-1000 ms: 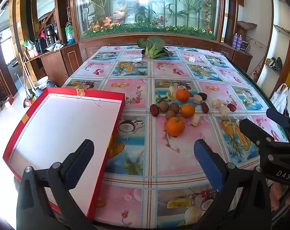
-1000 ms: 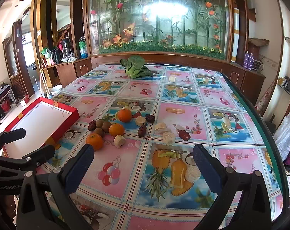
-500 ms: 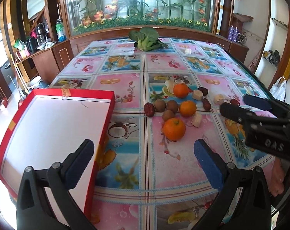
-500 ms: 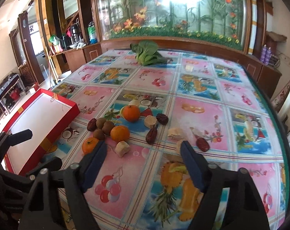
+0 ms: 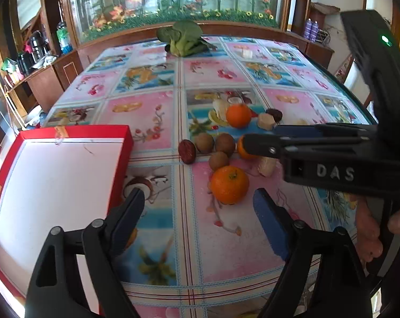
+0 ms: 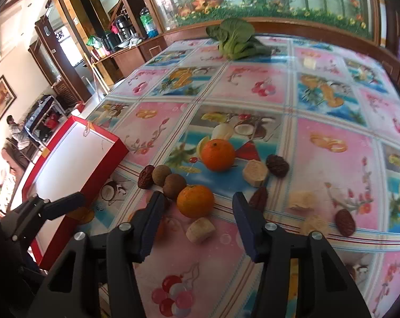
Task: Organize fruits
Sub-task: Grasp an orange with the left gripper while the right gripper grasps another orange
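Three oranges lie among brown longans [image 5: 203, 141], dark red dates [image 5: 186, 151] and pale fruit chunks [image 5: 266, 120] on the fruit-print tablecloth. The nearest orange [image 5: 229, 184] sits just ahead of my left gripper [image 5: 198, 201], close to its right finger; those jaws are closing with nothing between them. My right gripper [image 6: 197, 206] reaches in from the right [image 5: 263, 136]. Its jaws are closing around the middle orange [image 6: 196, 201], with gaps showing on both sides. A pale chunk [image 6: 200, 230] lies between its fingers too. The third orange [image 6: 218, 154] lies farther back.
A shallow red box with a white inside [image 5: 75, 132] lies at the table's left edge [image 6: 104, 136]. A green bok choy [image 5: 184, 39] lies at the far end in front of a planted glass wall. More dates [image 6: 345, 222] and pale pieces are scattered to the right.
Both grippers have moved forward and down toward the fruit and their jaws have narrowed. The right one has come in over the middle orange, which now lies between its fingers.
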